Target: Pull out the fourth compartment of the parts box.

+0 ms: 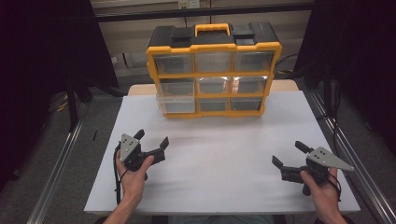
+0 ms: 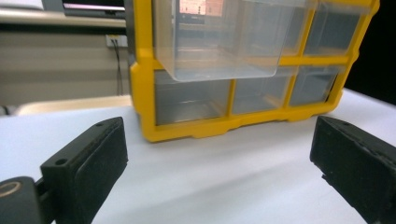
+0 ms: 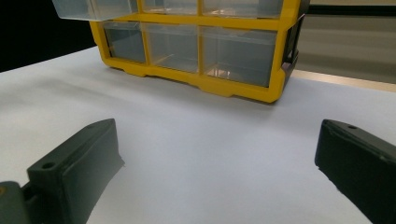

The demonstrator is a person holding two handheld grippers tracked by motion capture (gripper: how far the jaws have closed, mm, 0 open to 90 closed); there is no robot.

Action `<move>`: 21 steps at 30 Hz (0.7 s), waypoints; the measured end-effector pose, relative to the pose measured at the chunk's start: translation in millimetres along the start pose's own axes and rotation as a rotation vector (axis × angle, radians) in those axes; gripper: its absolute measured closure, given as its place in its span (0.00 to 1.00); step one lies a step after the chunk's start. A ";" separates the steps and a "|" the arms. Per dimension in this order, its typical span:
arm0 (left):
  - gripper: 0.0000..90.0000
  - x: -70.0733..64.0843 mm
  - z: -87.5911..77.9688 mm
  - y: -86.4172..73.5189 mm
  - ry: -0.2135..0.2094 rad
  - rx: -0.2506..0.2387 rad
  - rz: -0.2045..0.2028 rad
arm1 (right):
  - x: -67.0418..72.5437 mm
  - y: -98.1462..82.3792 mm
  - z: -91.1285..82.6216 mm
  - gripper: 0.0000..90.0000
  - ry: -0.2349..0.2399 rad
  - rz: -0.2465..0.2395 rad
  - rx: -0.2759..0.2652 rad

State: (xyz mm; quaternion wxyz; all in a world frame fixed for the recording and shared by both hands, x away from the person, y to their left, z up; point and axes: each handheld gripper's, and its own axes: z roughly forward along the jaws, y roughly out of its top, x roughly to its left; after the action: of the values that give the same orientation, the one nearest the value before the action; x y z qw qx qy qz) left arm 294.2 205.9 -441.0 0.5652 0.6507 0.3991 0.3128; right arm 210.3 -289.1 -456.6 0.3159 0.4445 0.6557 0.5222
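Two hand-held grippers, the left hand-held gripper (image 1: pixel 152 142) and the right hand-held gripper (image 1: pixel 288 155), rest spread wide and empty on the white table (image 1: pixel 219 154), well apart from the yellow organizer (image 1: pixel 214 70) whose clear middle-left drawer (image 1: pixel 176 97) juts out.

Organizer box (image 1: pixel 214 70) ahead of both grippers looked like glossy yellow plastic, black plastic top. Its drawers (image 2: pixel 219 42) were clear, smooth plastic, slightly shiny. Tabletop (image 1: pixel 224 154) under the grippers was matt white, smooth, paper-like. Left gripper (image 1: pixel 152 141) and right gripper (image 1: pixel 287 155) had matt black plastic jaws, faintly grainy; grey top plates (image 1: pixel 329 157) looked like dull metal.
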 end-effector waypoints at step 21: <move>0.03 27.6 -50.2 -16.3 0.097 0.061 0.027 | -3.4 -1.2 -0.1 0.00 -0.036 0.023 0.000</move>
State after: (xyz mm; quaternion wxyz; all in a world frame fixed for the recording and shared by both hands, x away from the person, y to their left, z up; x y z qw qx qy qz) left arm 261.8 255.1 -449.9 0.5208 0.6572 0.4264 0.3392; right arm 211.3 -292.3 -457.9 0.3218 0.4615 0.6446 0.5177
